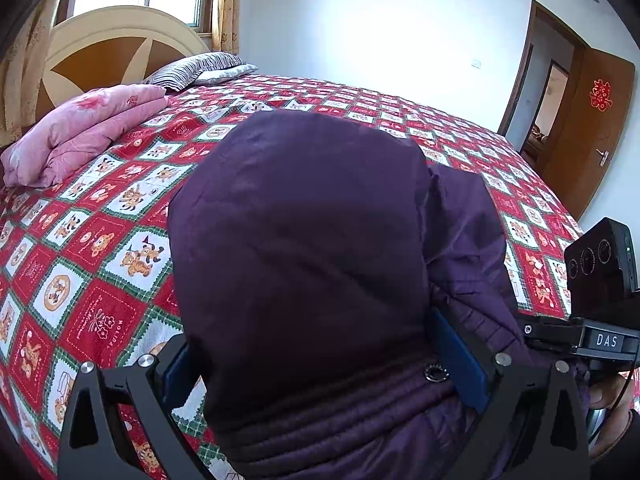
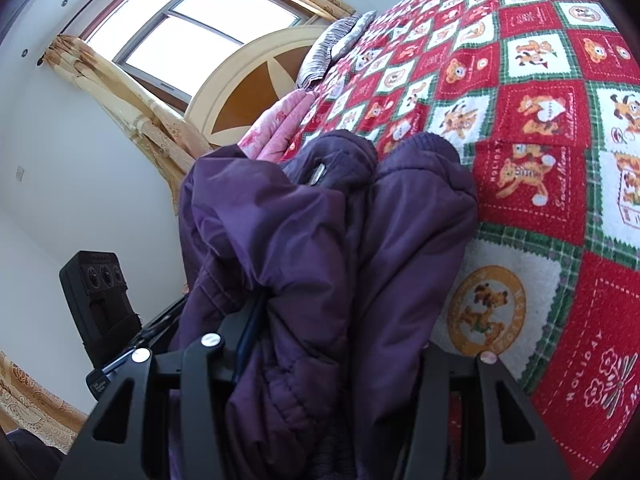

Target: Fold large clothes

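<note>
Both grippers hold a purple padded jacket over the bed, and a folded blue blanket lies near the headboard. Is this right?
Not fully. The folded blanket near the headboard is pink, not blue; the left wrist view shows it plainly. The rest stands: the left gripper and the right gripper both hold the purple padded jacket over the bed.

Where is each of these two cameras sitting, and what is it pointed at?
Left wrist view: rides on the left tool, looking over the purple coat across the bed toward the door; a fingertip shows at right.
Right wrist view: rides on the right tool, rolled sideways, facing the coat, headboard and window; no hand shows.
Shared: coat, bed, pink quilt, pillow.
</note>
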`<state>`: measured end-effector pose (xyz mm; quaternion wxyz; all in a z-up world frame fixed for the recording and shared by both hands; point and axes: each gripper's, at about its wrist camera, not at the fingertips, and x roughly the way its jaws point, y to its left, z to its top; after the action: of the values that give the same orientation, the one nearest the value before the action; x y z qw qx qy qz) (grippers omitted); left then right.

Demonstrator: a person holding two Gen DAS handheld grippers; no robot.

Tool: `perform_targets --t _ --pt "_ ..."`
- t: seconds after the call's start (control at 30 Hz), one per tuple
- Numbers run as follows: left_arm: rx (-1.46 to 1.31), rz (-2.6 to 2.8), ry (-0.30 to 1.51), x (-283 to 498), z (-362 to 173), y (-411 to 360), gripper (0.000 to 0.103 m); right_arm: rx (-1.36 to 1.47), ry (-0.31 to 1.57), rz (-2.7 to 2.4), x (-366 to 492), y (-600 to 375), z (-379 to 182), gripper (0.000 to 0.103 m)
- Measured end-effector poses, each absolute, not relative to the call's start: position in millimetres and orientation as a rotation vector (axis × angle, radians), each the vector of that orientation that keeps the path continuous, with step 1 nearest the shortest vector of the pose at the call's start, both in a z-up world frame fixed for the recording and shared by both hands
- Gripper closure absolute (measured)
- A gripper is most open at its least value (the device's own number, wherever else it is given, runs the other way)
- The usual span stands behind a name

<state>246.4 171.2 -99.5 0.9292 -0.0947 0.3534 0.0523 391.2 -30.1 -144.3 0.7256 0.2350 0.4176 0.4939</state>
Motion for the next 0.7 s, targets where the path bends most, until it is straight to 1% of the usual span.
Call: perform_targets --t 0.1,0.2,0.27,0.53,0.63,0.7 --pt "-0.196 0.112 0.726 245 -103 174 0.001 0.513 0.918 1.082 391 -31 -148 0.048" --pt "-0.192 0.123 0.723 243 -104 178 0.001 0.521 0.921 1.070 390 -35 -149 0.041" --pt "-0.181 0.134 0.716 240 -102 176 0.001 0.521 0.923 1.046 389 -38 -147 0.034" --pt "-0.130 0.159 0.686 228 -93 171 0.001 0.444 0.898 0.963 381 -40 -137 0.033" --pt "-0.096 0.155 0.647 215 -83 168 0.001 0.460 0.876 0.941 374 -47 -132 0.027" --pt "-0.057 0.146 0.614 207 -75 162 0.001 0.461 0.862 0.929 368 -52 -129 0.026"
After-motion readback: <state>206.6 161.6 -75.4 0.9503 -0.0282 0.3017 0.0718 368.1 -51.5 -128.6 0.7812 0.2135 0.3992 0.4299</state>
